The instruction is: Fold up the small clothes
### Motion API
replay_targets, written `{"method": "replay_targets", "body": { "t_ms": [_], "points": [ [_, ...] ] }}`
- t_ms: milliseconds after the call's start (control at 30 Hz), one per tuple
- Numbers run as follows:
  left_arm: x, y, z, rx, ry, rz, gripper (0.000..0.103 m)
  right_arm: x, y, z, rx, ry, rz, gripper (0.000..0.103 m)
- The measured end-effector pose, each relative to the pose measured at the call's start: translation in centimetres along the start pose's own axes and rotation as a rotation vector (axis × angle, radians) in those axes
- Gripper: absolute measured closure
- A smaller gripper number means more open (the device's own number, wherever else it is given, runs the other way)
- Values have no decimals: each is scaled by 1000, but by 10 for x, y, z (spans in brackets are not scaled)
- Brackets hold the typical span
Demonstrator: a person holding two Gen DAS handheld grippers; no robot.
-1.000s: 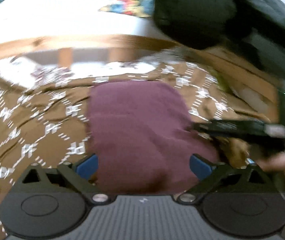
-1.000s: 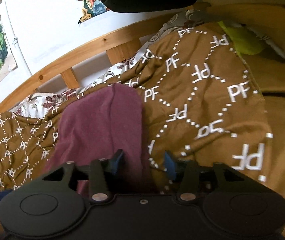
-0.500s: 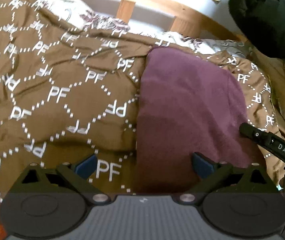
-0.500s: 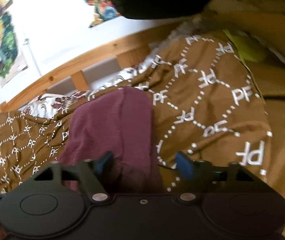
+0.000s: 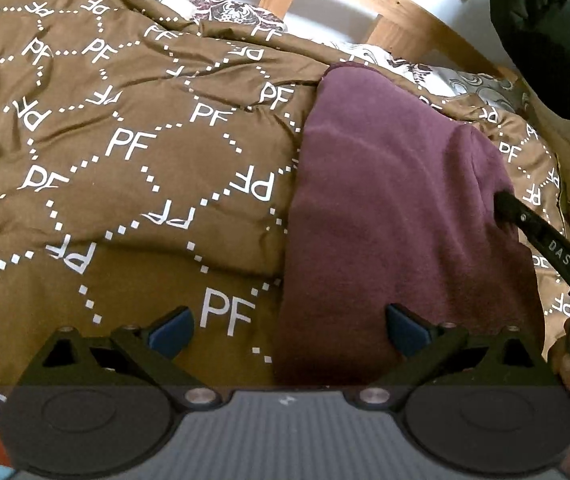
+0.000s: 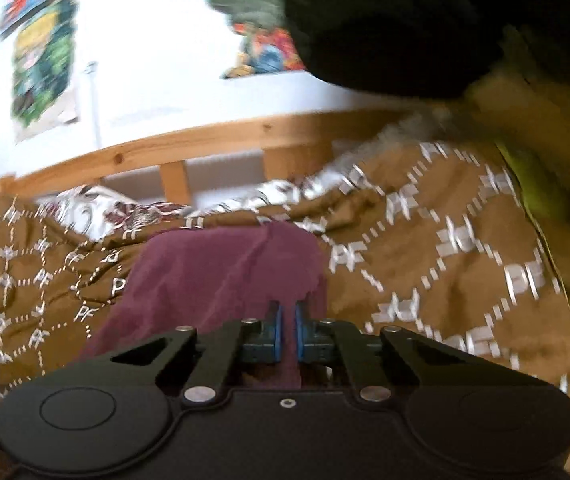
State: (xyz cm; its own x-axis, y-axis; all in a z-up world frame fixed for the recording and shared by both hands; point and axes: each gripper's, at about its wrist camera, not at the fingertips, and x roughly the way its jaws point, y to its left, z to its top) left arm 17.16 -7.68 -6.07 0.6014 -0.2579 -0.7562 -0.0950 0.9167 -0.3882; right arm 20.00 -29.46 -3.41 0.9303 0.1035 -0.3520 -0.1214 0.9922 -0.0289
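A maroon garment (image 5: pixel 385 208) is lying on a brown bedspread (image 5: pixel 125 152) printed with white PF letters, in front of a wooden bed rail (image 6: pixel 213 144) and a white wall with posters (image 6: pixel 41 68). In the left wrist view it is stretching from the near edge, beside the left gripper's right finger, to the far side of the bed, where a patterned white pillow (image 5: pixel 229 8) is showing.

The step in hand is the first grasp for a fold. The right gripper (image 6: pixel 287 334) is clenching a ridge of the maroon cloth at the garment's right edge; its jaws have just been closing, and the fabric is bunching between the blue pads (image 6: pixel 277 332). In the left wrist view its black finger is sinking into the cloth on the right. The left gripper (image 5: pixel 289 330) is standing wide and released, with the garment's near left edge lying between its fingers but pressed by neither.

Judging from this, the next move is calling for the left gripper to drop onto that near left edge and pinch only the maroon layer, not the bedspread below. With both sides held, the cloth could be lifted and laid over itself. The bedspread's soft wrinkles are likely to make a clean single-layer pinch harder.
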Motion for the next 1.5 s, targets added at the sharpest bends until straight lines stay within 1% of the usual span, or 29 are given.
{"method": "replay_targets", "body": {
  "t_ms": [67, 167, 267, 400, 500, 567, 600, 667, 700, 767, 833, 867, 933, 967, 1033, 1133, 1233, 1300, 1367, 1433, 1467, 1500],
  "points": [
    [1, 0, 0, 0, 0, 1, 0, 1, 4, 1, -25, -6, 2, 97],
    [1, 0, 0, -4, 2, -2, 0, 4, 1, 0, -19, 11, -12, 97],
    [2, 0, 0, -1, 1, -3, 0, 6, -10, -1, 41, 36, -25, 97],
    [2, -2, -1, 12, -5, -3, 0, 9, -27, -5, 135, 62, -15, 97],
    [1, -1, -2, 18, -10, -6, 0, 9, -32, -7, 163, 62, -1, 94],
    [1, 0, -1, 23, -10, -8, 0, 7, -36, -6, 190, 46, 26, 87],
    [1, -1, -1, 26, -10, -7, 0, 6, -40, -5, 210, 37, 39, 81],
    [1, -1, -1, 32, -11, -3, 0, 8, -47, -4, 249, 29, 55, 76],
    [0, -2, -1, 33, -12, -1, 0, 10, -50, -4, 265, 32, 56, 71],
    [0, -2, -1, 32, -12, -3, 0, 13, -56, -5, 294, 42, 56, 68],
    [1, 0, -1, 24, -10, -9, 0, 15, -59, -6, 318, 49, 58, 58],
    [1, 1, -1, 19, -7, -13, 0, 16, -59, -7, 320, 51, 56, 56],
    [2, 2, -1, 12, -4, -19, 0, 17, -59, -7, 315, 53, 57, 45],
    [2, 2, -1, 11, -3, -21, 0, 17, -59, -7, 314, 53, 59, 43],
    [2, 2, -1, 11, -5, -23, 0, 20, -61, -7, 326, 55, 77, 27],
    [1, 3, -2, 11, -9, -27, 0, 26, -63, -1, 344, 58, 137, 13],
    [1, 4, -2, 5, -12, -34, 0, 37, -62, 8, 314, 68, 180, 5],
    [2, 4, -4, 0, -18, -38, 0, 46, -64, 12, 314, 69, 198, 5],
    [2, 6, -4, -4, -22, -45, 0, 56, -70, 13, 341, 84, 202, 8],
    [2, 7, -5, -8, -28, -50, 0, 60, -75, 12, 381, 89, 192, 22],
    [2, 7, -6, -10, -32, -51, 0, 60, -77, 10, 398, 90, 182, 25],
    [2, 7, -7, -11, -37, -49, 0, 60, -77, 9, 398, 89, 181, 32]
  ]
}}
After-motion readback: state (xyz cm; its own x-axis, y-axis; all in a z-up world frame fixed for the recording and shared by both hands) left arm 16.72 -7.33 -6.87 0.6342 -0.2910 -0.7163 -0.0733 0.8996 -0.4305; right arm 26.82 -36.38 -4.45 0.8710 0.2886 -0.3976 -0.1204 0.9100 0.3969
